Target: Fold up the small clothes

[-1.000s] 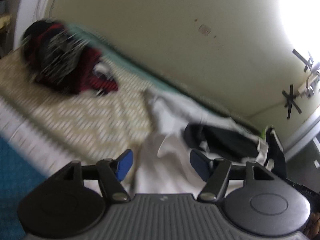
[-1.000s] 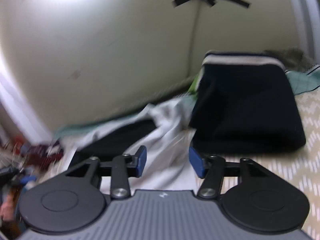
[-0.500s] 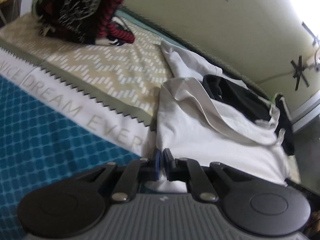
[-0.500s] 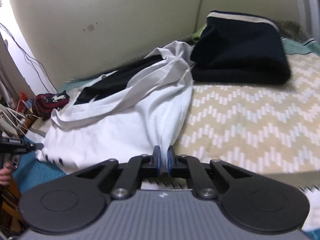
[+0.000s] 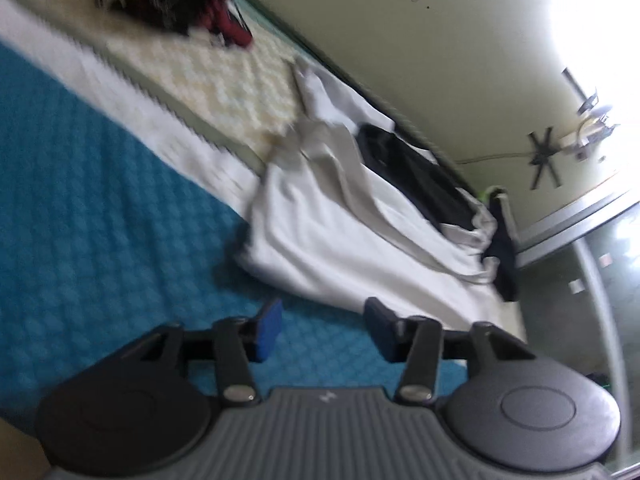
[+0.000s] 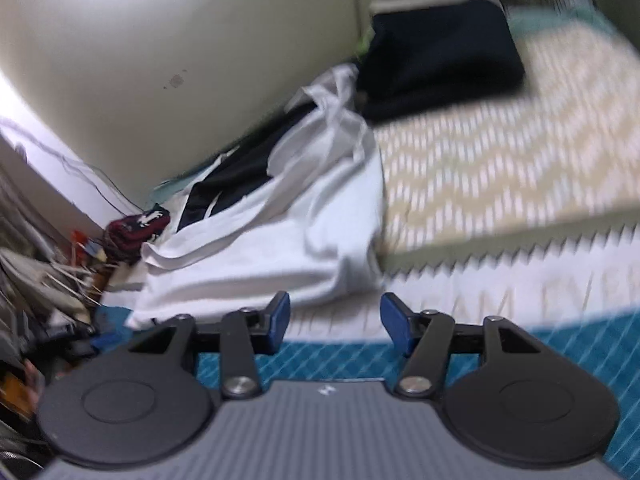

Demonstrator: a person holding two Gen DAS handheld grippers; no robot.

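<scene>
My claws' pads [image 5: 269,330] are blue, the shirt [image 5: 332,240] white over a black garment [image 5: 416,176] — the bedspread [image 5: 100,216] teal and quilted, its far part [image 6: 500,164] beige-and-white zigzag — the folded pile [image 6: 440,56] navy.

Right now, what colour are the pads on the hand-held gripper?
Blue. The pads show best in the right wrist view.

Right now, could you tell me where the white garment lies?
In both views the white garment lies on the bed beside the wall, with black clothing on its far edge.
</scene>
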